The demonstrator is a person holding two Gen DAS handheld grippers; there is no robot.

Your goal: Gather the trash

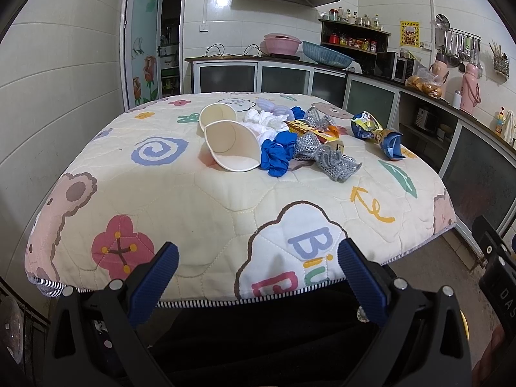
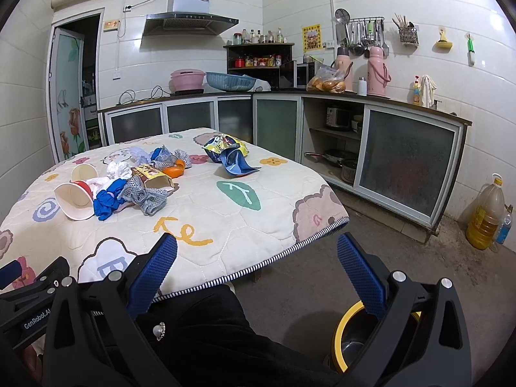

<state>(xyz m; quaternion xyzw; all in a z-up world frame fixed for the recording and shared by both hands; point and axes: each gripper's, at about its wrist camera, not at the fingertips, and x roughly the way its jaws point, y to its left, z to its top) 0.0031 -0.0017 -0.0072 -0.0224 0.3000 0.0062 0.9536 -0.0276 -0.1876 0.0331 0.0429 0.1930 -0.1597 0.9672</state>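
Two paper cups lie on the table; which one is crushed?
The nearer cup, flattened at the mouth beside the blue cloth; the far cup keeps its round mouth.

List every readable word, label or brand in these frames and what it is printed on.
"GenRobot.AI": on the left gripper body, last letters cut off.
"DAS": on the right gripper body, cut off.
"Biu", with a partly hidden "B" below: on the quilted table cover.
Yellow wall poster, snack bags, small carton: print too blurred to read.
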